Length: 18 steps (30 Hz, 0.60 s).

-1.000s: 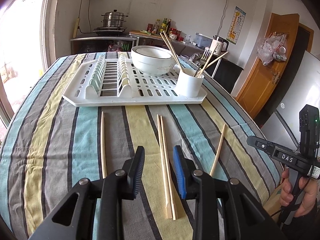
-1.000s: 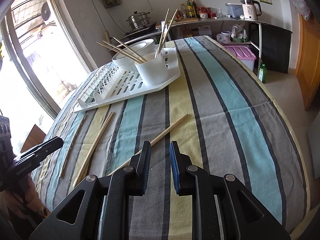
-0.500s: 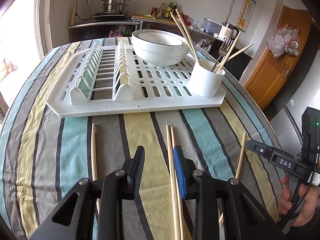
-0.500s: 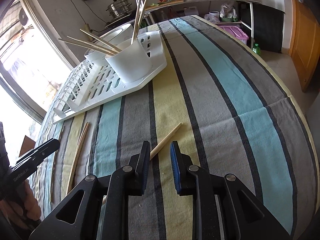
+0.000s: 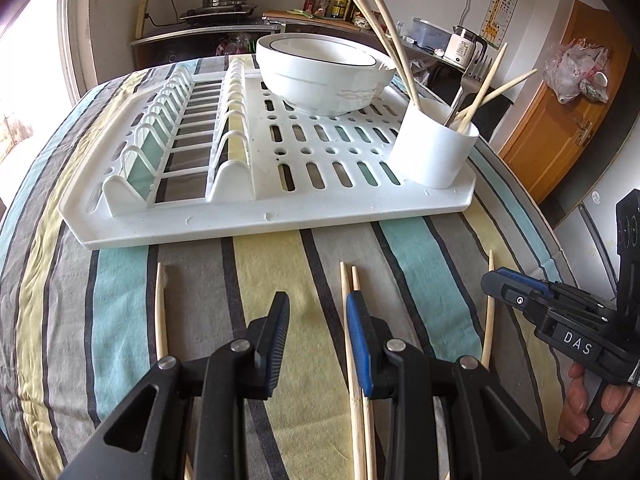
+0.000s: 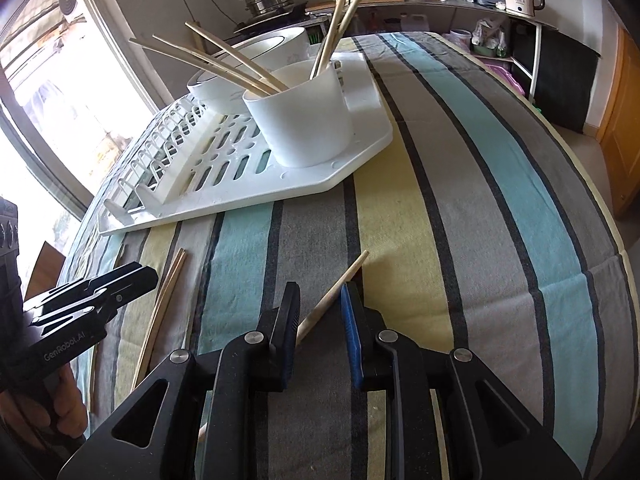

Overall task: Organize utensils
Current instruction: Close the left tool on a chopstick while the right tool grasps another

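Right claw [image 6: 320, 300] astride one chopstick [image 6: 340, 286] (pads apart) near drying rack [image 6: 320, 186]

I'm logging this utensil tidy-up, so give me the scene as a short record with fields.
surface: striped tablecloth
rack: white dish rack, holding a bowl
holder: white cup with chopsticks and a fork
loose: single chopstick, a pair, another single
left claw: open, empty
right claw: open, astride that last single chopstick

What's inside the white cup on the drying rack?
The cup on the rack holds several wooden chopsticks leaning out over its rim and a metal fork. Its wall hides their lower ends and anything else at the bottom.
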### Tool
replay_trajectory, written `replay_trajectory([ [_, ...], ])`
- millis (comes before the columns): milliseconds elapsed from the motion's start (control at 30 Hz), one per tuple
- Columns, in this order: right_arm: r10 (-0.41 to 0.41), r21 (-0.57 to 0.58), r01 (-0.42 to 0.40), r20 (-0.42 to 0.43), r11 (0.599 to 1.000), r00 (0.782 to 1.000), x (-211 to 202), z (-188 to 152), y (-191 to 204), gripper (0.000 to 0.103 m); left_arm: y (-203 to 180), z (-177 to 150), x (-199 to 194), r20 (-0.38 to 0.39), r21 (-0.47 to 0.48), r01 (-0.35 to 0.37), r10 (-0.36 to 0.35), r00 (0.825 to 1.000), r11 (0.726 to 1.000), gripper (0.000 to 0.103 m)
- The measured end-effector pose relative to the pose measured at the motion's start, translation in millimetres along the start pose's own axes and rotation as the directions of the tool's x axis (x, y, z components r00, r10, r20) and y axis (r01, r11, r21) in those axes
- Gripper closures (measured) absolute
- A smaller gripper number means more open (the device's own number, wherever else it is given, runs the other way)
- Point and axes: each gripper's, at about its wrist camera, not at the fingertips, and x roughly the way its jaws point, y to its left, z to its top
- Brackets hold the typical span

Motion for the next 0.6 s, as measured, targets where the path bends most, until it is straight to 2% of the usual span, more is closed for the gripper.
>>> replay_trajectory([
  [133,-0.024,-0.066,0.024,-0.001,0.998,1.000,5,5,10,0.081,-1,3,5,-0.005,0.006,-0.009,0.009,1.000,1.000,0.072],
  [367,-0.012,-0.086,0.012,-0.002,0.996,1.000,7,7,12,0.081,-7,7,9,-0.013,0.031,-0.018,0.019,1.000,0.999,0.072],
  [600,-0.006,-0.082,0.006,-0.006,0.997,1.000,6,7,10,0.081,-18,8,15,-0.007,0.092,-0.095,0.096,0.995,0.991,0.071],
])
